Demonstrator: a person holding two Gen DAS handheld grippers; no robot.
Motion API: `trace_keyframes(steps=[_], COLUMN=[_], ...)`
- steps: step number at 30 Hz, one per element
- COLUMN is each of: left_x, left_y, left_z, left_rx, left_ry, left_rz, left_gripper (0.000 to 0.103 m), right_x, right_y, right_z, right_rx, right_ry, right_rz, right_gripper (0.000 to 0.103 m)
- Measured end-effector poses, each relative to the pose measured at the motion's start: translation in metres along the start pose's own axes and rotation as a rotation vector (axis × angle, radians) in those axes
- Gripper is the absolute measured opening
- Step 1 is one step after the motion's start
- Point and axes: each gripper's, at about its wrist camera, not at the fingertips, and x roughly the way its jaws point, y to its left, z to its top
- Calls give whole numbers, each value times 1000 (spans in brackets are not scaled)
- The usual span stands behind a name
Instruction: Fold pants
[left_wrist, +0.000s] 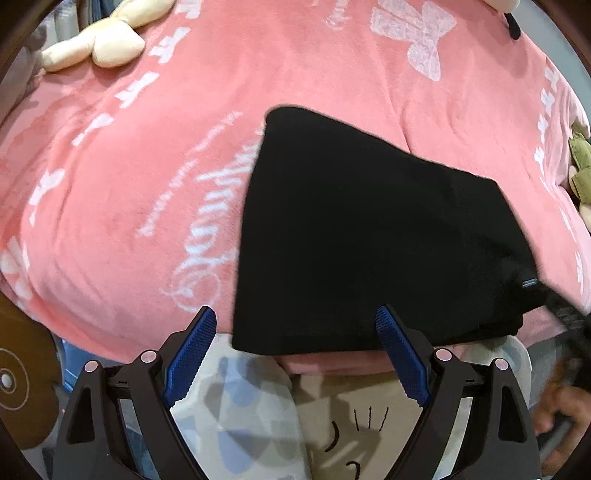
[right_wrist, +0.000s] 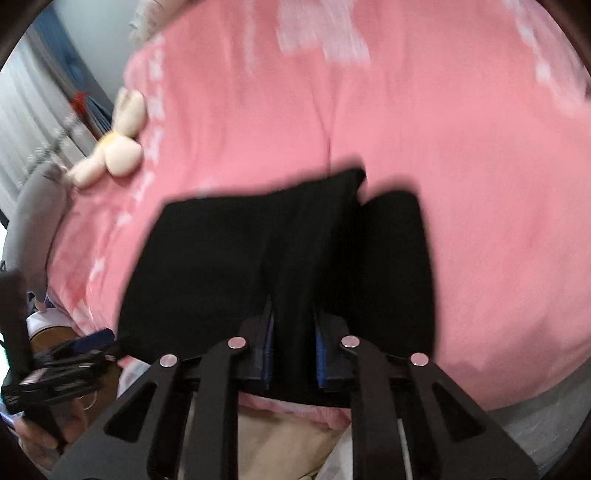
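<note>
Black pants (left_wrist: 373, 236) lie folded into a compact stack on a pink blanket (left_wrist: 129, 166). My left gripper (left_wrist: 295, 325) is open and empty, held over the near left edge of the stack. In the right wrist view my right gripper (right_wrist: 293, 317) is shut on a raised fold of the black pants (right_wrist: 229, 266), with cloth pinched between the blue pads (right_wrist: 320, 350). That view is blurred by motion. The right gripper's body shows as a dark blur at the right edge of the left wrist view (left_wrist: 569, 325).
A cream plush toy (left_wrist: 92, 44) lies at the blanket's far left, also in the right wrist view (right_wrist: 114, 147). A green plush (left_wrist: 580, 166) sits at the right edge. A patterned white cloth (left_wrist: 240, 406) lies below the blanket's near edge.
</note>
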Motion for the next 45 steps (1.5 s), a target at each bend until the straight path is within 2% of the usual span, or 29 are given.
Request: trace_keyframes(steps=[1,3,7,9,12,13,14,15,17,21,23,24,25,26,27,28,29,31,33,36,37,38,39,40,41,42,43,44,45], left_x=[-3,-6,14,25,18,16,15,17,29,64,77,81,84,82,79,73,64,52,30,-2,-3,4,13,22,32,36,36,35,35], left_y=[1,1,-2,-2,10,13,17,20,29,35,34,32,29,26,23,20,19,23,30,39,41,37,34,31,26,20,14,9,2], left_z=[2,5,4,3,6,8,13,17,26,31,30,29,30,30,31,31,34,37,38,24,17,10,3,0,-5,-7,-8,-8,-7], left_rx=[0,2,-4,-19,-74,-86,-104,-115,-140,-206,-239,-244,-239,-233,-218,-193,-173,-188,-207,-200,-202,-190,-171,-165,-148,-128,-108,-96,-66], left_ry=[-12,-33,-8,21,-9,-18,-29,-29,-11,56,80,74,59,46,27,14,-4,-4,-11,-13,4,49,87,111,136,124,94,81,61], left_rz=[0,1,5,1,-30,-40,-59,-78,-158,-294,-349,-359,-360,-357,-369,-387,-412,-447,-486,-465,-446,-398,-338,-283,-206,-177,-127,-86,-37], left_gripper=[86,86,86,86,86,86,86,86,86,88,88,90,89,83,72,53,44,38,36,40,45,51,52,54,59,65,77,86,87], right_x=[-18,-30,24,15,-3,-8,-10,-10,-2,26,39,40,41,41,40,39,32,12,-10,-25,-21,-13,-3,10,14,15,16,16,17], right_y=[6,5,-35,-40,-41,-43,-45,-47,-52,-65,-68,-70,-71,-71,-72,-72,-68,-53,-36,-24,-23,-24,-26,-29,-33,-36,-38,-41,-42], right_z=[5,6,-25,-24,-11,-5,-1,2,5,-7,-17,-20,-20,-19,-16,-15,-11,-1,5,-6,-16,-25,-34,-46,-52,-55,-56,-57,-56], right_rx=[-26,-54,-59,0,57,62,62,60,66,97,111,127,144,147,159,168,163,123,99,51,40,30,21,20,35,58,84,101,106], right_ry=[-44,-57,100,70,24,7,-1,-7,9,109,138,125,121,121,121,124,112,73,46,64,93,124,156,189,182,167,159,157,156], right_rz=[-2,-18,-163,-111,-93,-82,-91,-111,-113,-68,-66,-50,-25,-7,17,46,59,97,131,141,134,103,58,-3,-15,-3,-3,-12,-11], right_gripper=[16,16,23,26,37,52,70,75,75,76,82,81,67,53,44,37,34,33,32,33,34,35,36,41,49,50,58,61,62])
